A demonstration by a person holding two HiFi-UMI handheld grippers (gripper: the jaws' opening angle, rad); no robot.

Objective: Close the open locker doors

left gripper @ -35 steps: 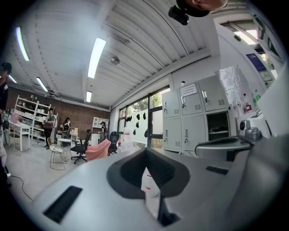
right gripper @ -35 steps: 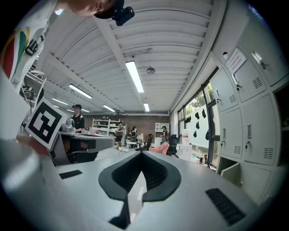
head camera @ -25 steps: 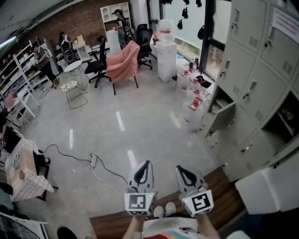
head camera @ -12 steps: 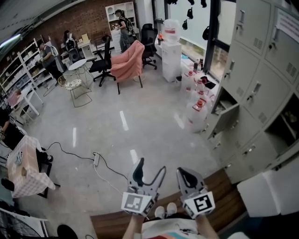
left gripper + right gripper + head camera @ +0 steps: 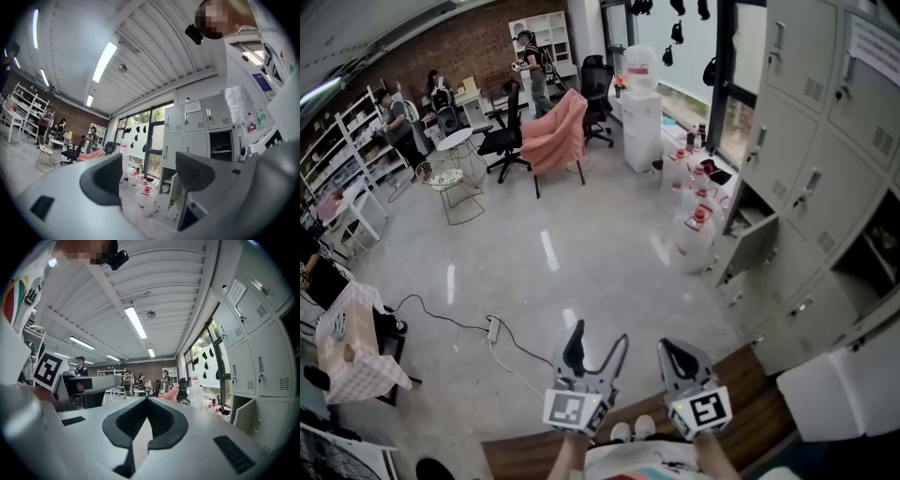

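Both grippers are held level at bottom centre of the head view, touching nothing. Left gripper [image 5: 598, 345]: jaws have just been opening and now stand wide, nothing between them. Right gripper [image 5: 673, 352]: jaws pressed together, empty. The locker bank [image 5: 811, 178] fills the right edge of the frame. 1 low door [image 5: 756, 246] hangs ajar right of centre, long axis upright, swung out over the floor [image 5: 581, 253]. It lies ahead and right of both grippers, well apart, with the right gripper nearer. A dark open compartment [image 5: 870, 251] sits further right. The pale panel [image 5: 836, 384] at lower right is probably its door, close by the right gripper. Water bottles [image 5: 694, 234] stand just left of the ajar door, narrowing the approach there. The bare floor at centre leaves room.
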